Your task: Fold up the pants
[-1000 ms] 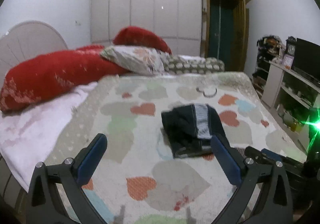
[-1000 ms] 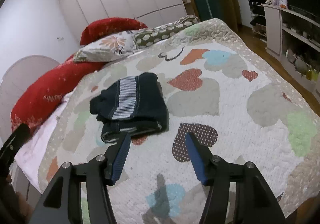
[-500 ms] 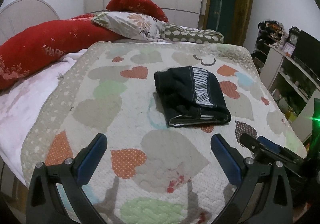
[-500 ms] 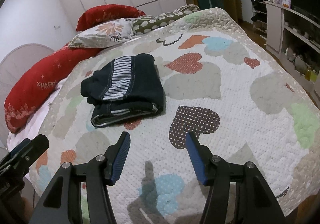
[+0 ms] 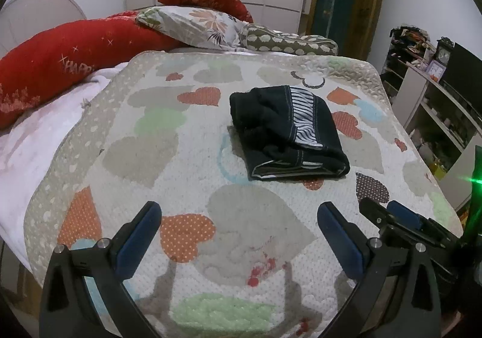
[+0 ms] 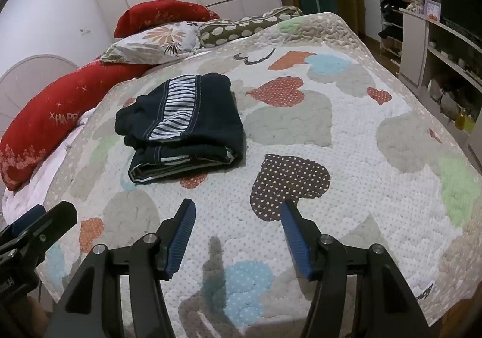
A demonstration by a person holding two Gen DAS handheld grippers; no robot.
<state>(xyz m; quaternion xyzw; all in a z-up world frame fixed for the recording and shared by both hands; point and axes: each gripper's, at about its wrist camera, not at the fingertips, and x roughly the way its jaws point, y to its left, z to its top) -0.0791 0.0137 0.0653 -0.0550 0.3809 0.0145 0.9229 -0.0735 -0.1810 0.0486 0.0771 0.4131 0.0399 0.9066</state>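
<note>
Dark pants (image 5: 286, 133) with a black-and-white striped band lie folded into a compact stack on the heart-patterned quilt (image 5: 186, 187); the same pants (image 6: 183, 130) show left of centre in the right wrist view. My left gripper (image 5: 239, 217) hovers above the quilt's near edge, open, nothing between its blue pads, well short of the pants. My right gripper (image 6: 238, 214) is open too and empty, over the quilt (image 6: 346, 139) in front of the stack. Each gripper appears at the edge of the other's view.
Red pillows (image 5: 60, 54), a floral pillow (image 5: 198, 24) and a spotted cushion (image 5: 289, 42) line the bed's far end. White bedding (image 5: 27, 139) lies to the left. Shelves (image 6: 446, 45) with small objects stand along the right wall.
The left wrist view has tipped downward, so the pants and quilt sit higher and closer in frame. The right wrist view shifted slightly. The pants have not moved; both grippers stay open.
</note>
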